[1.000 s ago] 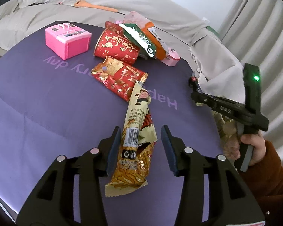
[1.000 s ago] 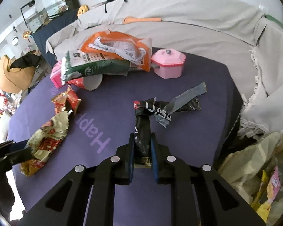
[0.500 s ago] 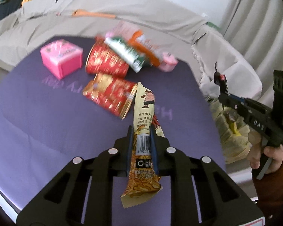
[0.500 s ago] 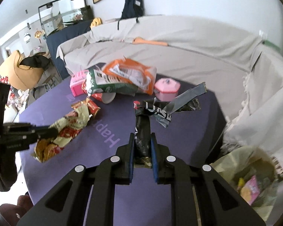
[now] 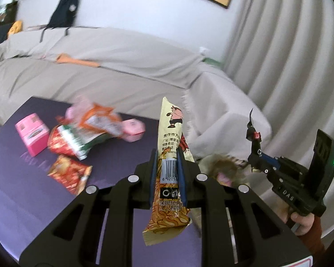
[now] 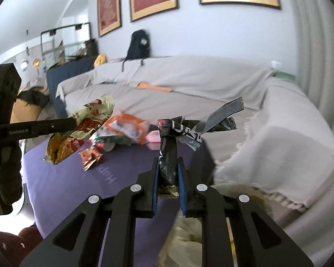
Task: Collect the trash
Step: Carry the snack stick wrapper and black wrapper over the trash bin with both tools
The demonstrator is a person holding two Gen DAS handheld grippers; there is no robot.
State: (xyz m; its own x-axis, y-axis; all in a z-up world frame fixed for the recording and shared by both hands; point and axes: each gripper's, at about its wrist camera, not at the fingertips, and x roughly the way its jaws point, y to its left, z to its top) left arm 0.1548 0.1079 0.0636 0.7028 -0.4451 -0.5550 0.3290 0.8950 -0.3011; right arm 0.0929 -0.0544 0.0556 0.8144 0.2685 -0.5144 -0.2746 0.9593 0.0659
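My left gripper (image 5: 166,155) is shut on a long yellow noodle-snack wrapper (image 5: 169,129) and holds it in the air above the purple table (image 5: 22,195). My right gripper (image 6: 168,164) is shut on a crumpled black wrapper (image 6: 167,142), also clear of the table. In the left wrist view the right gripper (image 5: 253,138) hangs to the right, over a blurred pale trash bag (image 5: 218,169). That bag (image 6: 189,233) lies just below the fingers in the right wrist view. A red wrapper (image 5: 69,175) and a pile of orange and green packets (image 5: 89,129) lie on the table.
Two pink boxes (image 5: 32,133) (image 5: 133,130) stand on the table near the packets. A sofa under grey cloth (image 5: 122,66) wraps around the far and right sides. Pale curtains (image 5: 289,66) hang at the right. A person's hand (image 5: 305,220) grips the right tool.
My left gripper closed on the yellow wrapper and lifted it off the table. Both grippers rose and swung towards the bag beside the table, the right one still holding the black wrapper.
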